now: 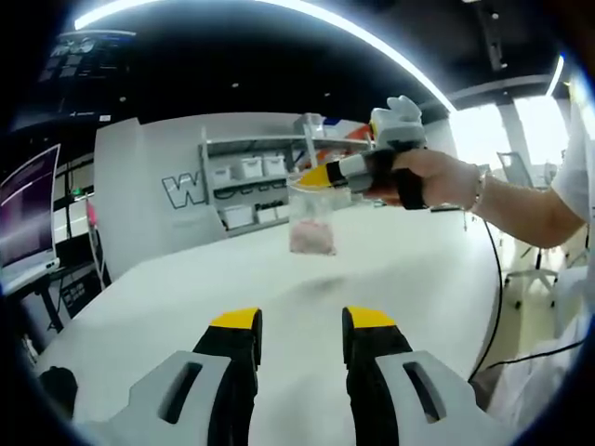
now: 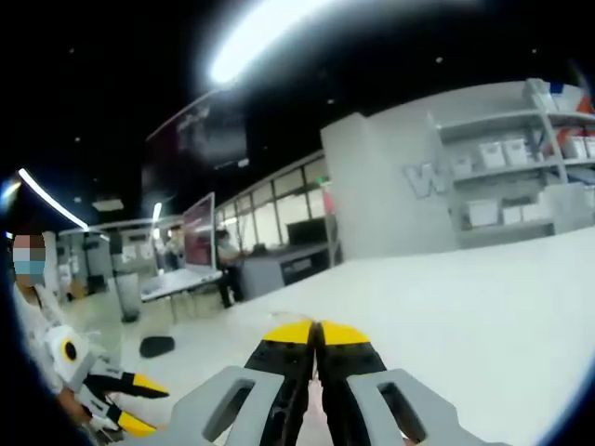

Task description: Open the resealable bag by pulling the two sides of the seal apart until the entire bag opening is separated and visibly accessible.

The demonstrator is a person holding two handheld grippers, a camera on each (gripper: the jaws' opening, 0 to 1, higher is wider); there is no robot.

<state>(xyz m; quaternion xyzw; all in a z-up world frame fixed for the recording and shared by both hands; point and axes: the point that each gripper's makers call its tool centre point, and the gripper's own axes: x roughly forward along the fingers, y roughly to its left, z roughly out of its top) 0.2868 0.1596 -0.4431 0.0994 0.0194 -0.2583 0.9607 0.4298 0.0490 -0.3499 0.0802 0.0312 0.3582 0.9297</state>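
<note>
A clear resealable bag (image 1: 311, 221) with pinkish contents hangs in the air above the white table (image 1: 186, 297). My right gripper (image 1: 318, 175), held by a hand (image 1: 423, 177), comes in from the right and is shut on the bag's top edge. In the right gripper view its yellow-tipped jaws (image 2: 316, 336) are pressed together; the bag itself is hidden beneath them. My left gripper (image 1: 302, 325) stands open, low over the table and well short of the bag, nothing between its fingers. It also appears at the lower left, my left gripper (image 2: 132, 406), jaws apart.
A grey shelf unit (image 1: 251, 181) with white bins stands behind the table's far edge. A black cable (image 1: 495, 279) runs down the table's right side. A monitor (image 1: 28, 214) and desks sit off to the left. A person's sleeve (image 1: 558, 353) is at the right.
</note>
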